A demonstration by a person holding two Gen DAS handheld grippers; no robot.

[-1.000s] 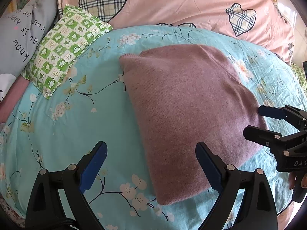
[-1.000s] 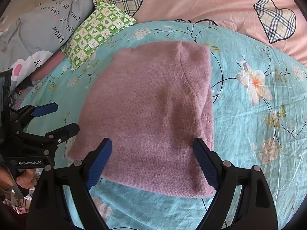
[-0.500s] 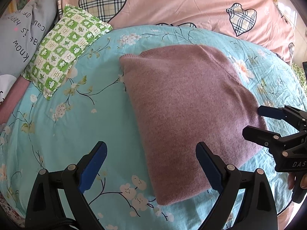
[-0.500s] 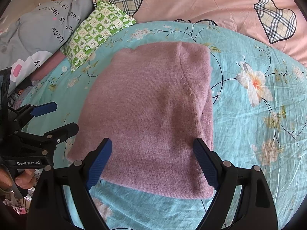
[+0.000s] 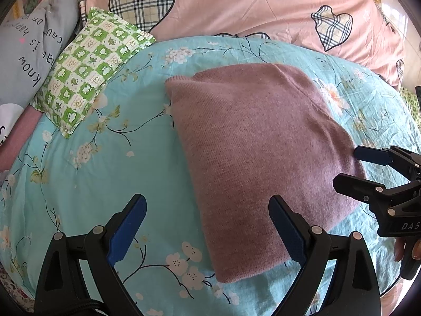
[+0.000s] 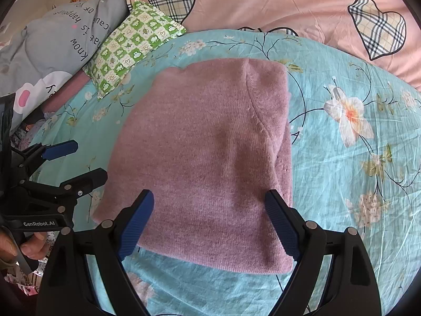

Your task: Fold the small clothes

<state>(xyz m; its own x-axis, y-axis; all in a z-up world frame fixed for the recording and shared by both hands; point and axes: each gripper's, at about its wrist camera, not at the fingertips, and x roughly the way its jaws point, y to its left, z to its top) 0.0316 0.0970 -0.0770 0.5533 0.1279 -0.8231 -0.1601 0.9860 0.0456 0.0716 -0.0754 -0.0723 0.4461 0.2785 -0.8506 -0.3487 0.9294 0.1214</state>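
Note:
A mauve knitted sweater [image 5: 257, 152] lies folded into a flat rectangle on the turquoise floral bedsheet [image 5: 86, 173]; it also shows in the right wrist view [image 6: 208, 158]. My left gripper [image 5: 208, 226] is open and empty, hovering above the sweater's near left edge. My right gripper [image 6: 209, 221] is open and empty, hovering above the sweater's near edge. Each gripper shows in the other's view: the right one [image 5: 350, 168] at the sweater's right side, the left one [image 6: 79, 158] at its left side.
A green checked pillow [image 5: 89, 71] lies at the sheet's far left. A grey pillow with lettering [image 5: 26, 50] is beyond it. A pink quilt with plaid hearts [image 5: 250, 10] runs along the back. The sheet's edge is close below the grippers.

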